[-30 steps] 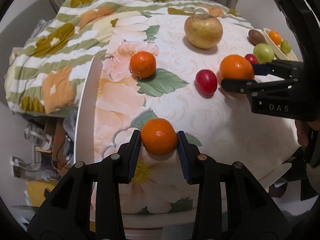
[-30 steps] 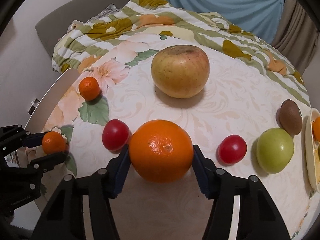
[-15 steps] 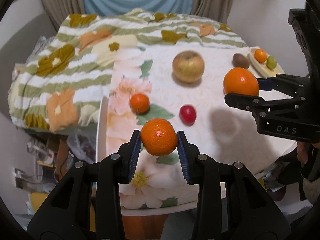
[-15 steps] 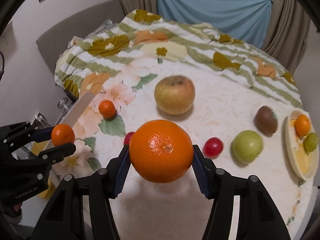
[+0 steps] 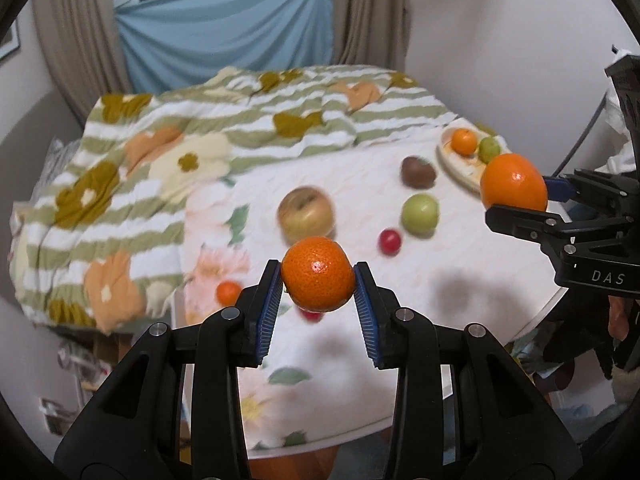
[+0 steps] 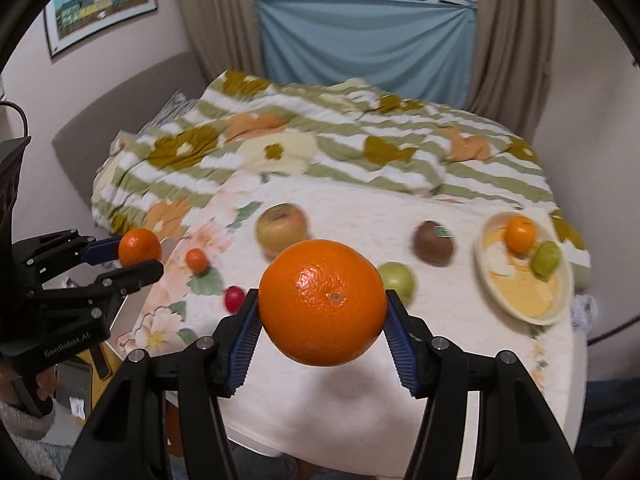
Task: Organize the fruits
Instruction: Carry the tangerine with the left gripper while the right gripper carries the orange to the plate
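My left gripper (image 5: 318, 280) is shut on a small mandarin (image 5: 318, 274), held high above the round table (image 5: 440, 340). My right gripper (image 6: 322, 304) is shut on a large orange (image 6: 322, 302), also lifted well off the cloth. Each gripper shows in the other's view: the right one with the orange (image 5: 514, 188) at the right, the left one with the mandarin (image 6: 140, 247) at the left. A cream plate (image 6: 520, 296) at the far right holds a small mandarin (image 6: 521, 234) and a green fruit (image 6: 546, 258).
On the floral tablecloth lie a big yellow apple (image 6: 282, 228), a kiwi (image 6: 434, 242), a green apple (image 6: 396, 278), a small mandarin (image 6: 196, 260) and red tomatoes (image 6: 234, 298). A striped floral blanket (image 6: 320, 148) covers the far side. Curtains hang behind.
Both grippers have risen well above the table with their fruit still gripped, so the table looks smaller and farther. The plate has come into fuller view at the right.
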Motion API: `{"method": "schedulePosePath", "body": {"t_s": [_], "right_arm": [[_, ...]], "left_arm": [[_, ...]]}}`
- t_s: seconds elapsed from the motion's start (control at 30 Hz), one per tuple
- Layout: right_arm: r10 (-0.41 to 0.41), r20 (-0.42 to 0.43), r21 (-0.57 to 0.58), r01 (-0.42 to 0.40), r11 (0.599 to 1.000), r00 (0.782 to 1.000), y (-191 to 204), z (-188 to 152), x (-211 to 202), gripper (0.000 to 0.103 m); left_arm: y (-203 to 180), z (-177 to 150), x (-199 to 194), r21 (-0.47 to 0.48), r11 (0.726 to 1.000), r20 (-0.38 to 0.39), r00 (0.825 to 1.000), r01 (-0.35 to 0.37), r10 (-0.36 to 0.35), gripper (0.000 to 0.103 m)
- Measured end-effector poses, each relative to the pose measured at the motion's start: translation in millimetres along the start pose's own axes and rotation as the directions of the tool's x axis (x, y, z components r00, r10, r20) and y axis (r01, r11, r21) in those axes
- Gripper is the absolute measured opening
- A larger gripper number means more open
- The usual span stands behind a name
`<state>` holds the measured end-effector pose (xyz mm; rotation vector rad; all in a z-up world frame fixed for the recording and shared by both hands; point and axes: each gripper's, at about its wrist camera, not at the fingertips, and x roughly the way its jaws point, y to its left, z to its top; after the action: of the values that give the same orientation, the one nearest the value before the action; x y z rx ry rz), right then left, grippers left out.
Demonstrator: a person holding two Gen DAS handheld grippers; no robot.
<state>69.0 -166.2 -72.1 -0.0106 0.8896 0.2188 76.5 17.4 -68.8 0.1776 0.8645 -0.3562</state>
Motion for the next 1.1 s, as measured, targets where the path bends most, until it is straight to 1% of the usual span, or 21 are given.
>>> {"method": "schedulePosePath", "body": {"t_s": [0.1, 0.27, 0.53, 0.67, 0.8, 0.93, 1.1], "right_arm": [[-0.020, 0.017, 0.025, 0.020, 0.999, 1.000, -29.8, -2.8, -12.0, 0.055], [-0.053, 0.028, 0.034, 0.052, 0.998, 0.998, -81.8, -6.0, -29.6, 0.055], [-0.095, 0.036, 0.029, 0.094, 0.995, 0.995, -170.1, -4.0, -43.5, 0.055], [-0.089, 0.031, 0.027, 0.089, 0.996, 0.996, -204.4, -0.8, -38.6, 0.055], [-0.085, 0.021, 0.027, 0.084, 0.996, 0.996, -232.1, 2.0, -29.8, 0.055], [-0.093, 0.001, 0.028, 0.093, 0.995, 0.996, -252.5, 2.9, -14.6, 0.055], [-0.095, -0.025, 0.055, 0.096, 0.994, 0.995, -272.1, 0.3, 7.0, 0.055]], "left_arm": [[-25.1, 15.4, 1.5, 0.010, 1.000, 0.021, 1.000, 0.014, -0.014, 0.043], [-68.4, 43.6, 9.2, 0.003, 0.999, 0.050, 0.998, 0.046, -0.046, 0.043], [-149.7, 96.4, 43.9, 0.023, 0.997, 0.073, 0.995, 0.070, -0.072, 0.043], [-185.8, 118.5, 65.8, 0.034, 0.997, 0.066, 0.995, 0.073, -0.075, 0.043], [-212.1, 134.6, 87.5, 0.051, 0.996, 0.057, 0.995, 0.080, -0.082, 0.043], [-230.6, 148.5, 116.9, 0.073, 0.993, 0.034, 0.995, 0.090, -0.093, 0.043], [-243.5, 158.9, 158.9, 0.097, 0.989, -0.018, 0.993, 0.116, -0.115, 0.043]]}}
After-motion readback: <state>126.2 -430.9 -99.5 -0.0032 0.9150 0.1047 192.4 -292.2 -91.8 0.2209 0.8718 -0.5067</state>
